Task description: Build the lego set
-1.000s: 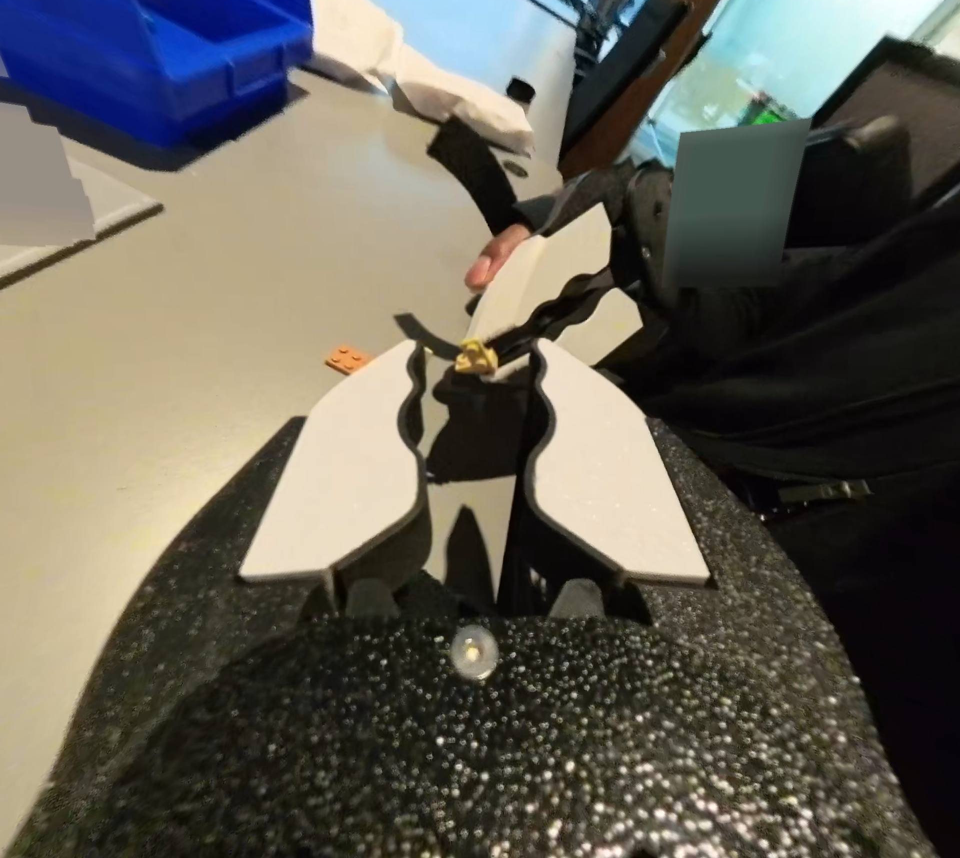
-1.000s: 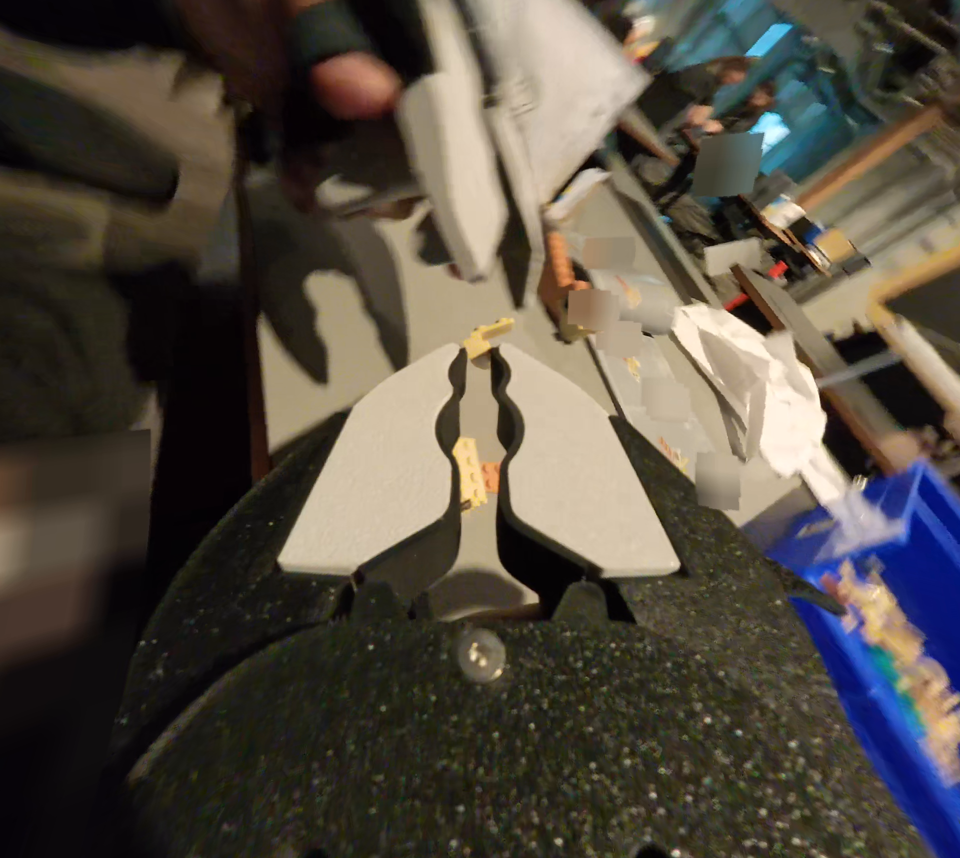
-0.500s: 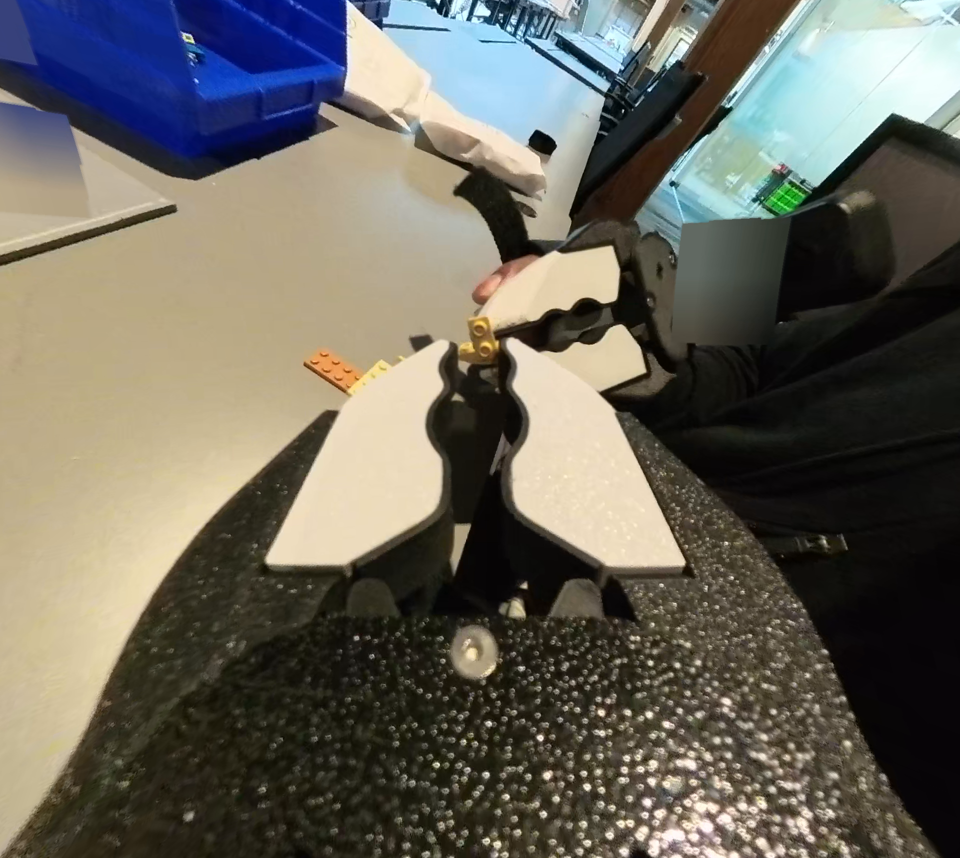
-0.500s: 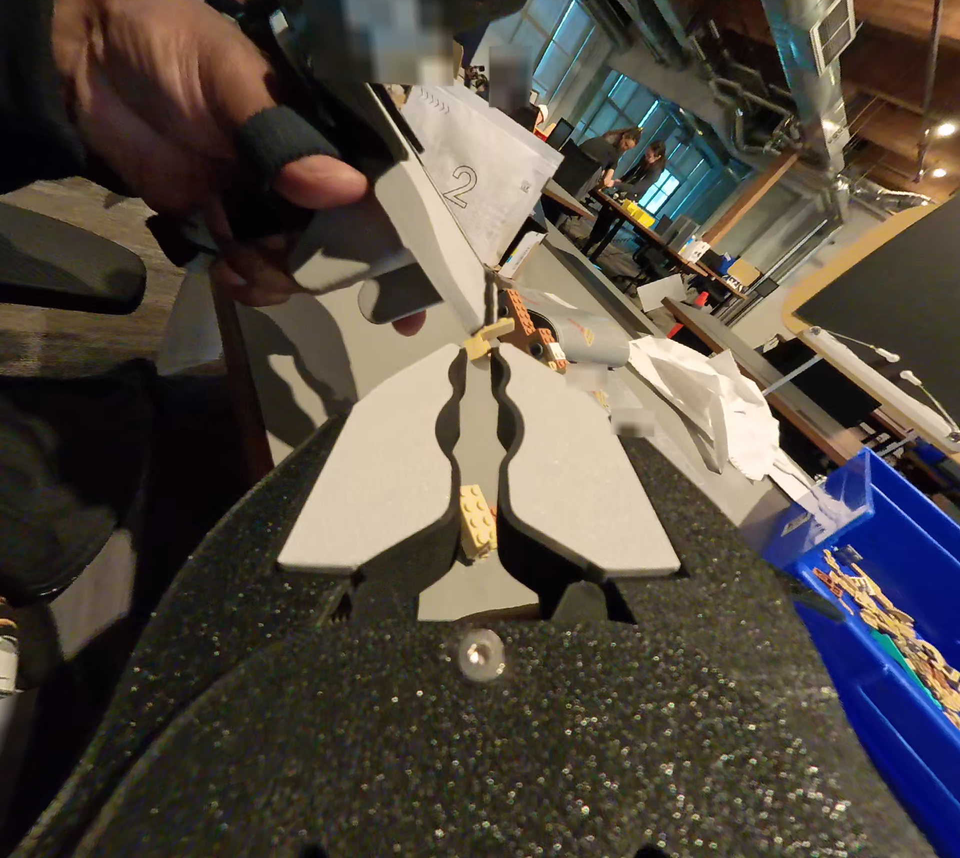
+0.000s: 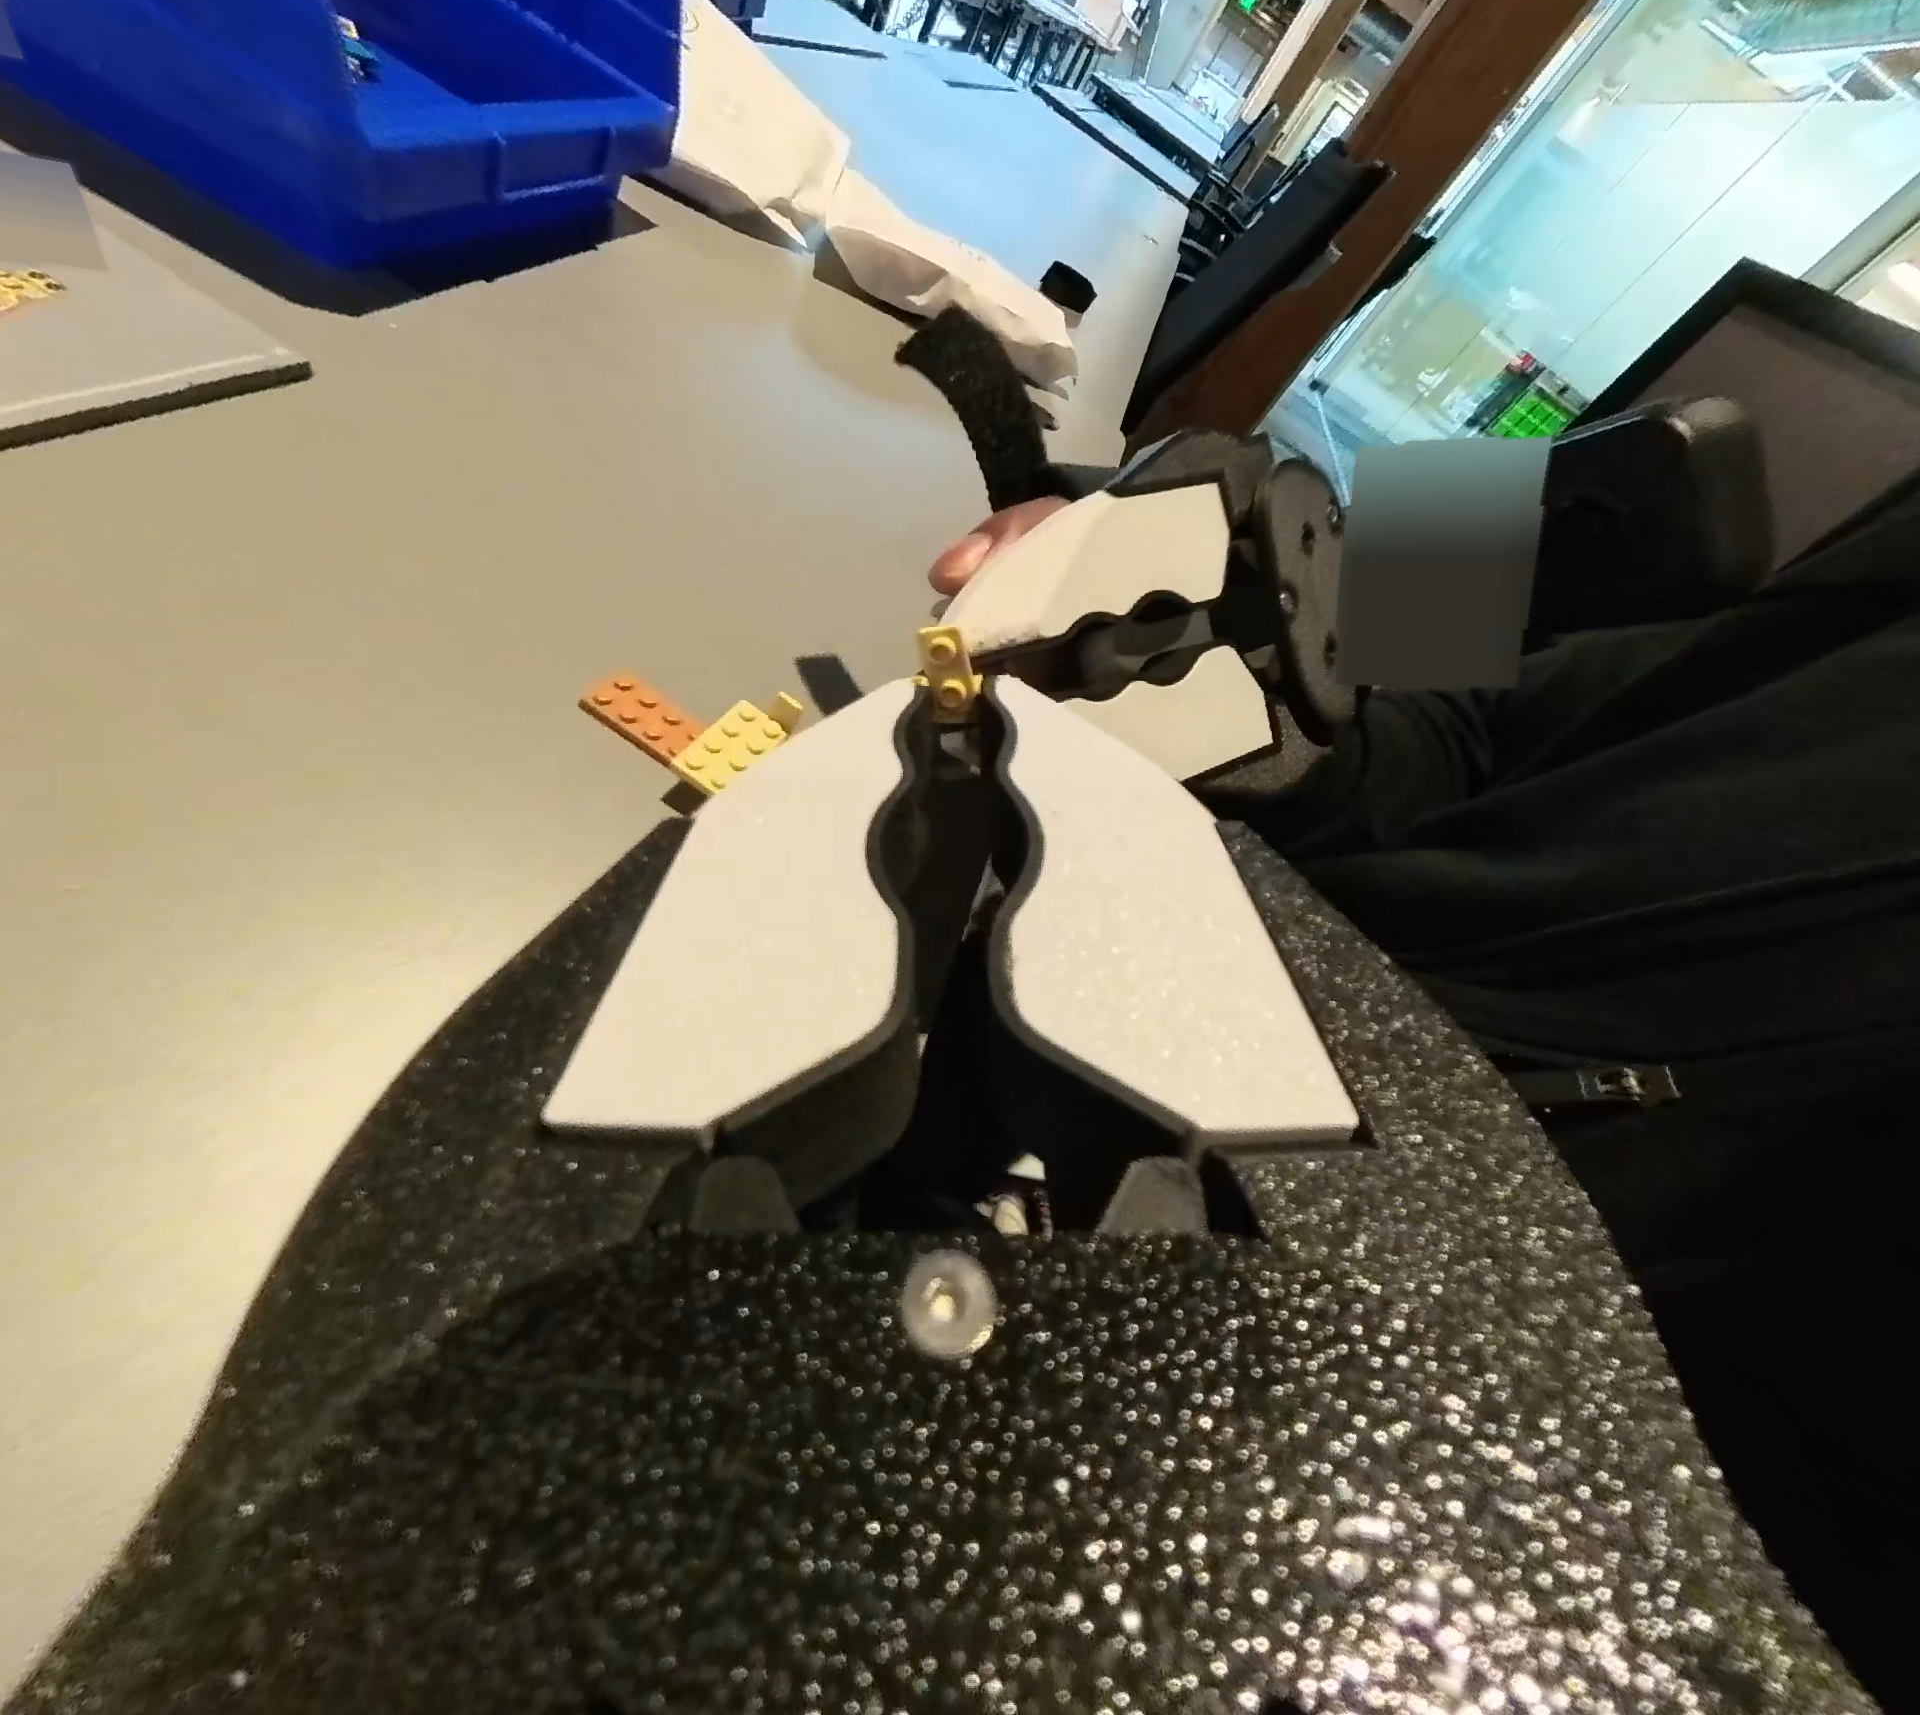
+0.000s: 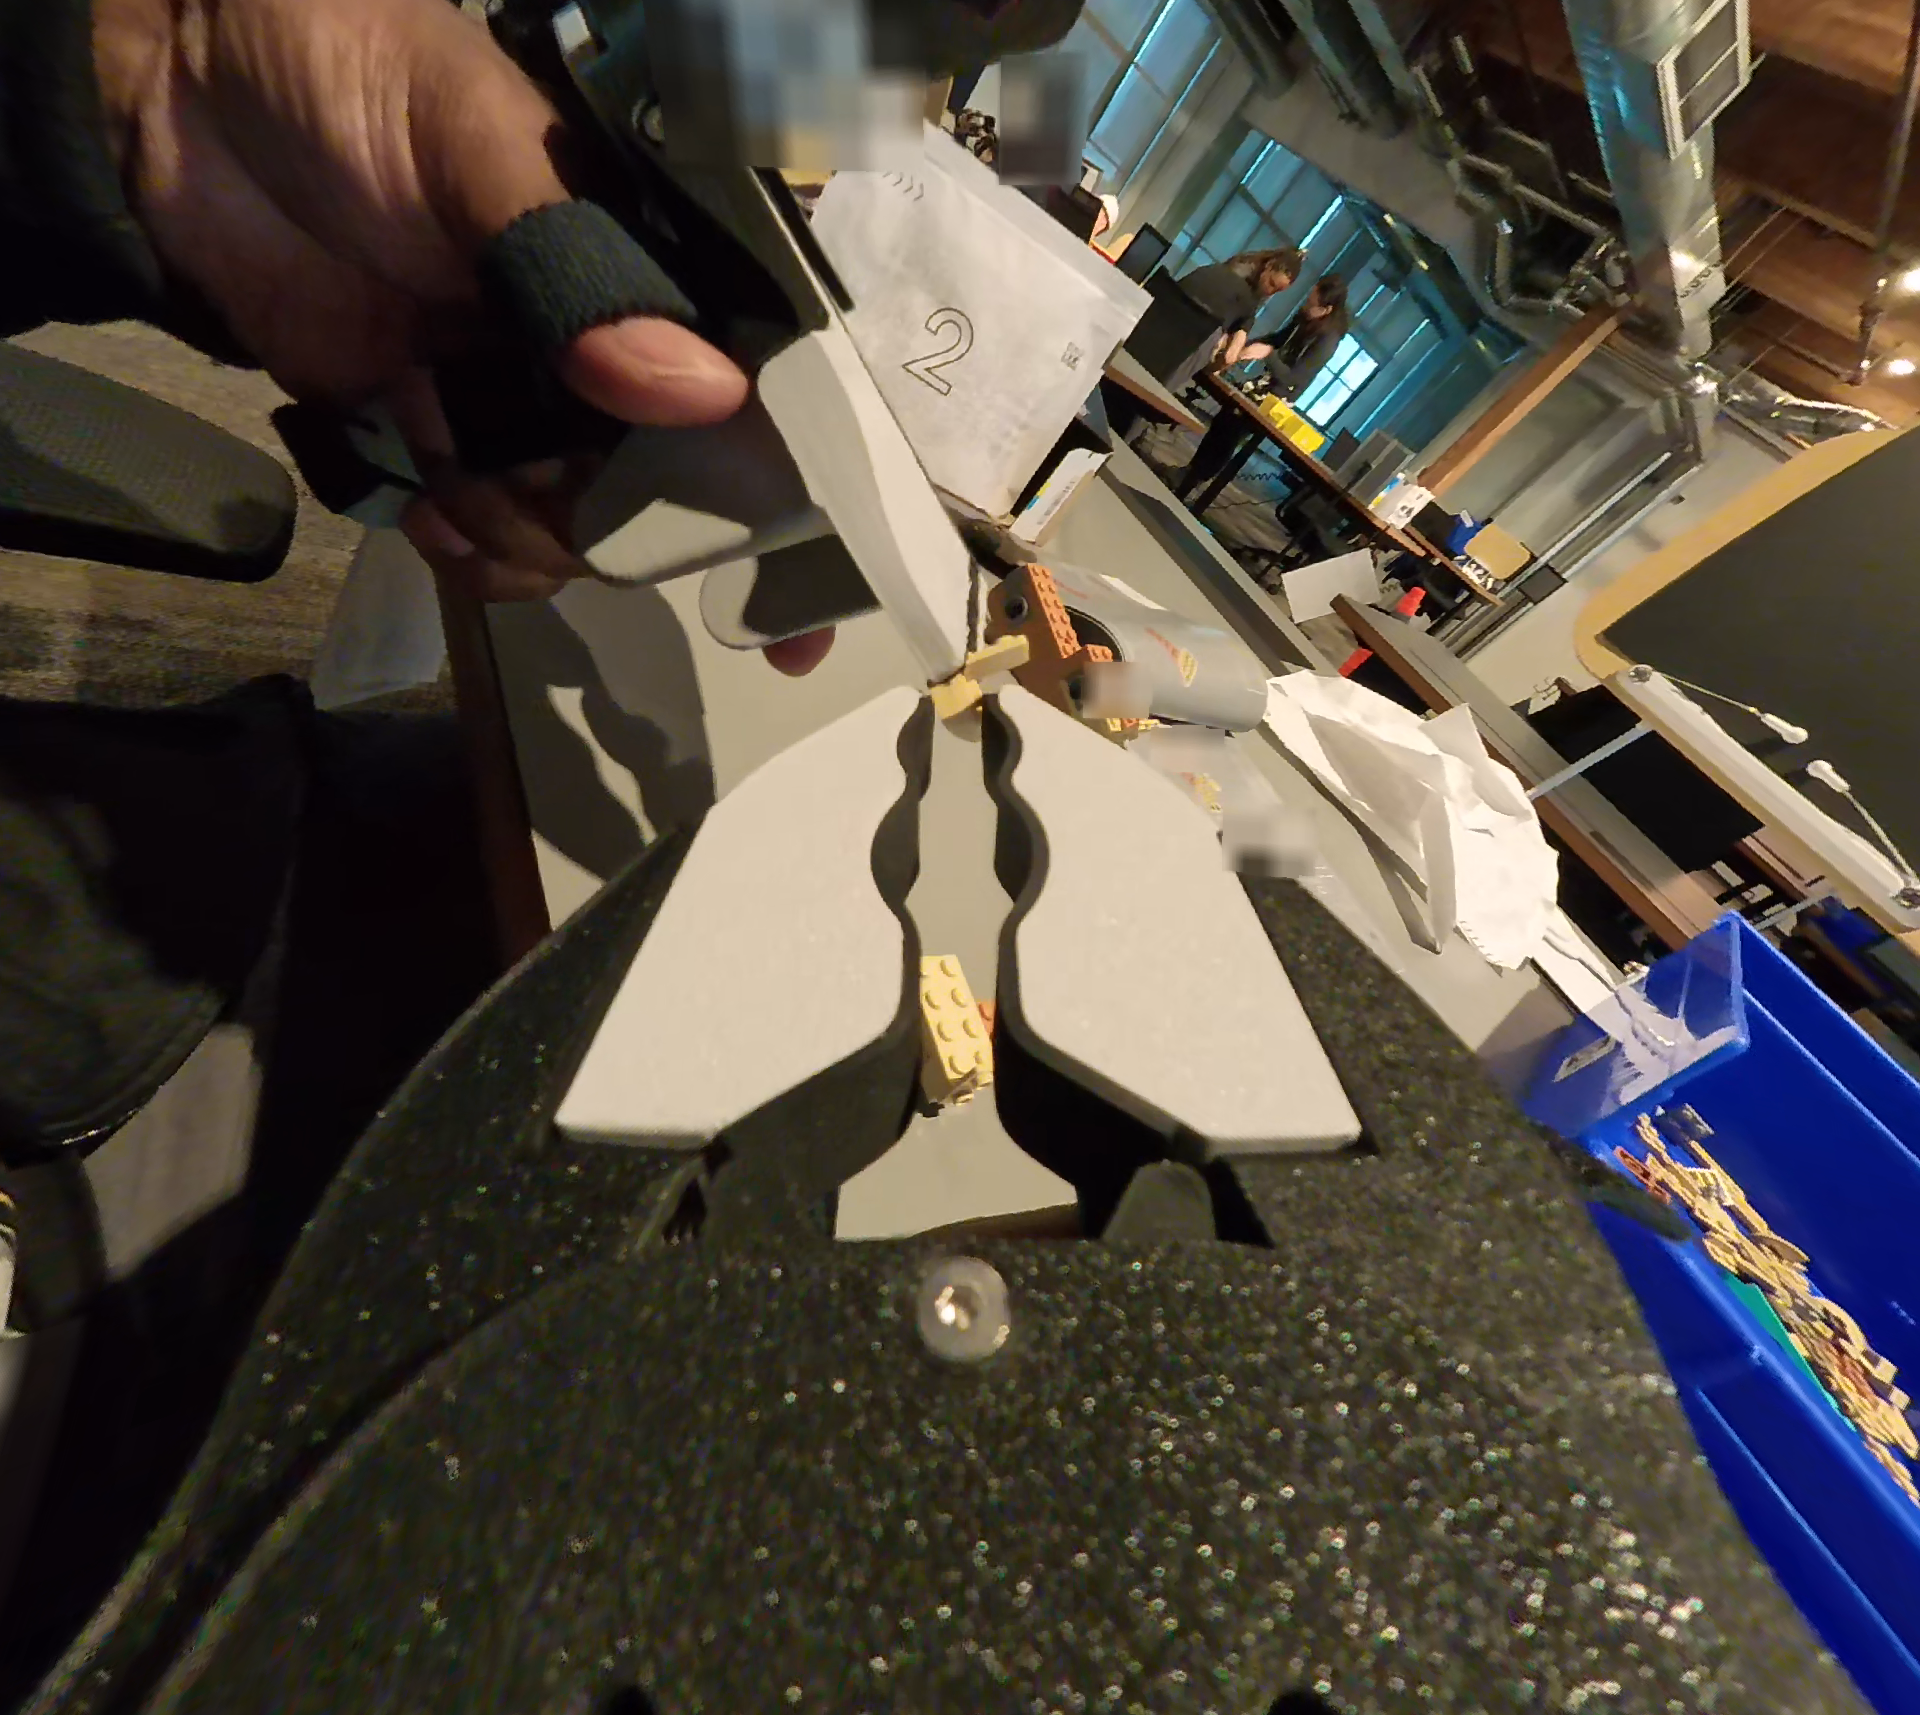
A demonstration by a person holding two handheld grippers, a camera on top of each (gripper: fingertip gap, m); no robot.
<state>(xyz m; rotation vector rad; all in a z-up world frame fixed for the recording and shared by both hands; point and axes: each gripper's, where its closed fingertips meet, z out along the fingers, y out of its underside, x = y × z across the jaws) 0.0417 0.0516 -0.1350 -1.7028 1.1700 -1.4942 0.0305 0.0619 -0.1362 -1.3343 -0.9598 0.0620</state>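
A small tan Lego piece (image 5: 943, 649) is pinched between both grippers above the grey table (image 5: 416, 574). My left gripper (image 5: 948, 701) is shut on its lower part. My right gripper (image 5: 977, 652) comes in from the right and is shut on its upper part. In the right wrist view the same piece (image 6: 1000, 655) sits between my right gripper (image 6: 958, 701) and the left gripper (image 6: 961, 663), tip to tip. I cannot tell whether it is one piece or two joined. A tan plate (image 5: 732, 740) and an orange plate (image 5: 639, 715) lie joined on the table just left of the tips.
A blue bin (image 5: 416, 65) stands at the back left, and a blue bin (image 6: 1766, 1302) holding several loose pieces is low on the right. White paper bags (image 5: 914, 283), crumpled paper (image 6: 1403, 813), a brown Lego build (image 6: 1044, 626) and a grey mat (image 5: 125, 356) lie on the table. Left and right tips are no more than a few centimetres apart. My left gripper's tips are some 8 cm from the tan plate (image 5: 732, 740). Look for it in the right wrist view (image 6: 965, 1030) too.
My left gripper was open a second ago and has shut on the tan piece that my right gripper holds. The two grippers have come together tip to tip.
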